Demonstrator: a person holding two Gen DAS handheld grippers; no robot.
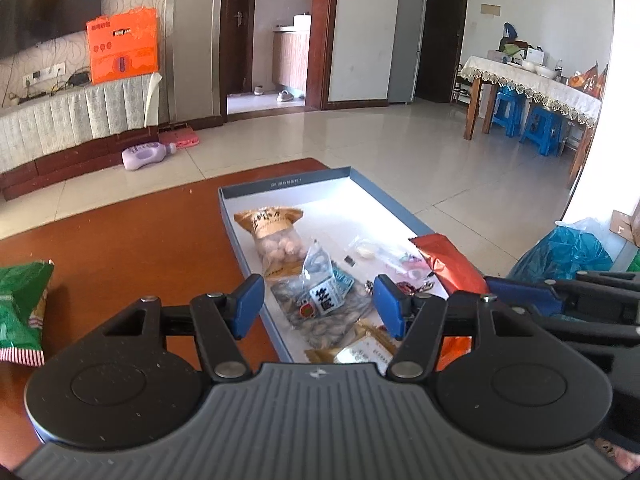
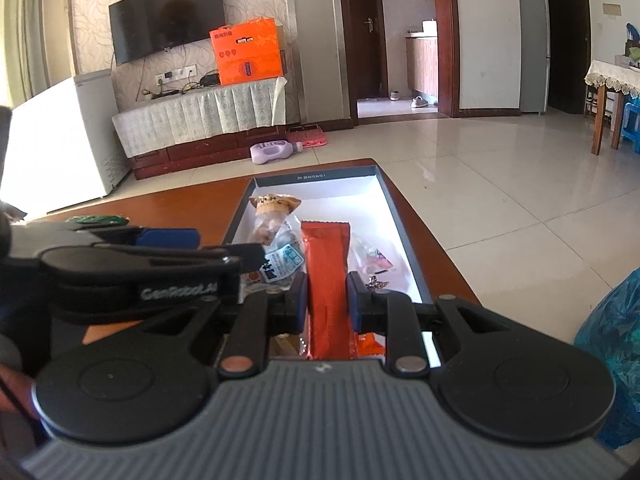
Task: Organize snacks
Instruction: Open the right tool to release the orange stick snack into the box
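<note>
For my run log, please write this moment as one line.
left gripper: open, empty | right gripper: shut on orange packet over box | green bag: outside box

Box (image 1: 240, 216) near end crowded, far end free.

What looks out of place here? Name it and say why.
A green snack bag lies on the table, apart from the box holding the other snacks. On the floor, a purple bottle lies tipped on its side by the TV cabinet.
</note>
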